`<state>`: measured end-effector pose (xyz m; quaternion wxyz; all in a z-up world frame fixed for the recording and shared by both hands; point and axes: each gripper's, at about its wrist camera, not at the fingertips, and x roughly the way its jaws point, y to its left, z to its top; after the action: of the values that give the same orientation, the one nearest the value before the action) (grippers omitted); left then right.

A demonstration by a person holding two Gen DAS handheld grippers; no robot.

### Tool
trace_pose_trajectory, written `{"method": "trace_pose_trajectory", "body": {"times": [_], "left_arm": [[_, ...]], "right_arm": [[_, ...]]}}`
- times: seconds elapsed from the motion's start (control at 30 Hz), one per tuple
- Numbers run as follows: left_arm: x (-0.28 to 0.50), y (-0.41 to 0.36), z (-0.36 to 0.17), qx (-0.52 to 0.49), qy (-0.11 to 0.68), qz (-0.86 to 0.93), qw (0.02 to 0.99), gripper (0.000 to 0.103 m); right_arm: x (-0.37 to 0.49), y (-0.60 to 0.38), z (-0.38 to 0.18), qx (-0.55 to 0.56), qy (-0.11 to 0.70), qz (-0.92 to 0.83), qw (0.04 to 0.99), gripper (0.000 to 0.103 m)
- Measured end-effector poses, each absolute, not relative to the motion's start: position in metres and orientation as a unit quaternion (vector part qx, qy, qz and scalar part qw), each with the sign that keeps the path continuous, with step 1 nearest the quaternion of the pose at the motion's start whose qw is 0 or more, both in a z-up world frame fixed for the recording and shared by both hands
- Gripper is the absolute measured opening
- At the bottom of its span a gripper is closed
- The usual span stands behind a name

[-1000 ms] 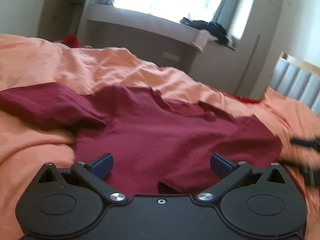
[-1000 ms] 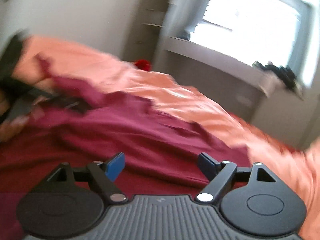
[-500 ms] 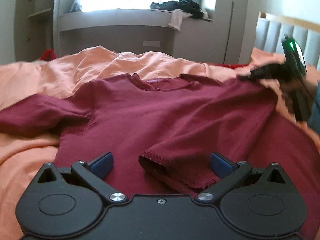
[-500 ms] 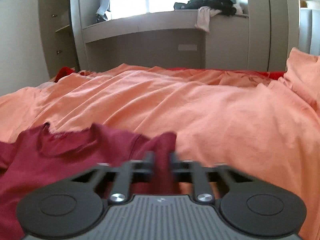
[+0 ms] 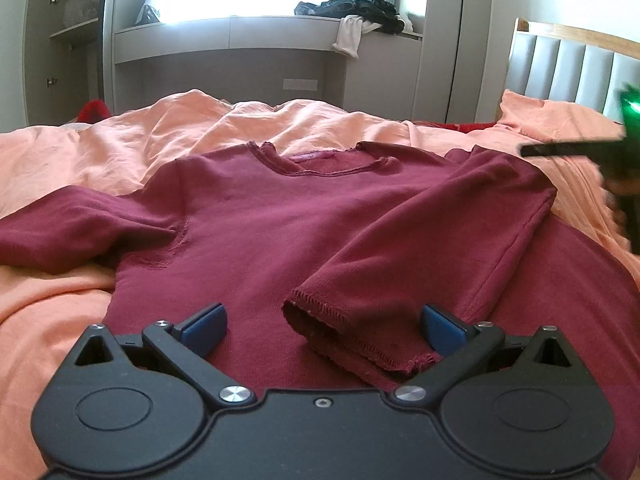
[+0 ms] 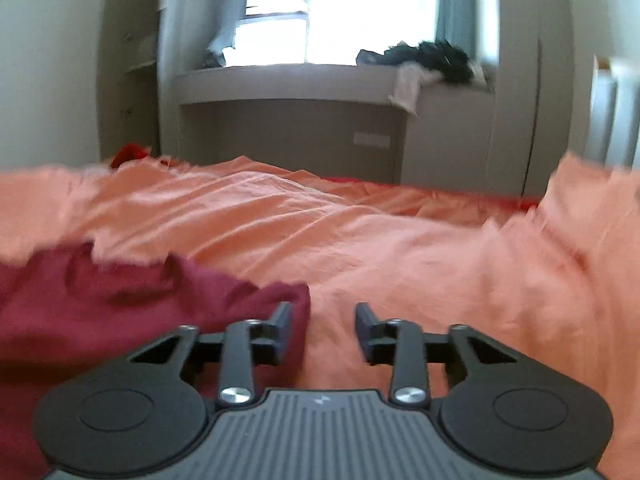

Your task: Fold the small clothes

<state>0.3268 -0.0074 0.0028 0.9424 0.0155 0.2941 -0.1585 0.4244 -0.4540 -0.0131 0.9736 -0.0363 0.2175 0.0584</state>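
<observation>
A dark red long-sleeved top (image 5: 280, 224) lies flat on the orange bed sheet (image 5: 60, 320), neck away from me. Its right sleeve (image 5: 432, 248) is folded across the body, and the cuff (image 5: 352, 340) lies between the fingers of my left gripper (image 5: 324, 324), which is open and empty just above the hem. The left sleeve (image 5: 68, 232) stretches out to the left. My right gripper (image 6: 323, 320) is partly open and empty at the top's right shoulder (image 6: 260, 300); it shows blurred at the right edge of the left wrist view (image 5: 600, 152).
The orange sheet (image 6: 400, 248) spreads wide to the right of the top. A padded headboard (image 5: 568, 68) stands at the right. A grey window ledge (image 5: 240, 32) with a heap of dark clothes (image 5: 360, 4) runs behind the bed. Something red (image 5: 94, 110) lies at the far left.
The right gripper was shut on the shoulder fold half a second ago; it has opened and let go. The left view has steadied over the sleeve cuff.
</observation>
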Motion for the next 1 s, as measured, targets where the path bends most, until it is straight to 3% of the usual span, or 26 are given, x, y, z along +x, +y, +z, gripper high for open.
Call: {"method": "trace_pose_trajectory", "body": {"times": [0.13,0.5,0.57,0.67,1.0], "left_arm": [[0.327,-0.007,0.002,0.014,0.291,-0.158,0.943,0.103],[0.326,-0.005,0.001,0.008,0.289,-0.16,0.944,0.103],[0.326,-0.005,0.001,0.008,0.289,-0.16,0.944,0.103],[0.326,-0.005,0.001,0.008,0.289,-0.16,0.944,0.103],[0.323,-0.004,0.0,0.007,0.284,-0.174,0.943,0.103]], "right_arm": [[0.381,-0.453,-0.018,-0.102,0.211,0.054,0.971,0.055],[0.352,-0.417,-0.064,-0.222,0.189,0.057,0.955,0.054],[0.351,-0.411,-0.065,-0.237,0.166,0.052,0.956,0.049],[0.35,-0.401,-0.066,-0.264,0.149,0.051,0.951,0.007],[0.342,-0.423,-0.074,-0.184,0.194,0.041,0.963,0.005]]}}
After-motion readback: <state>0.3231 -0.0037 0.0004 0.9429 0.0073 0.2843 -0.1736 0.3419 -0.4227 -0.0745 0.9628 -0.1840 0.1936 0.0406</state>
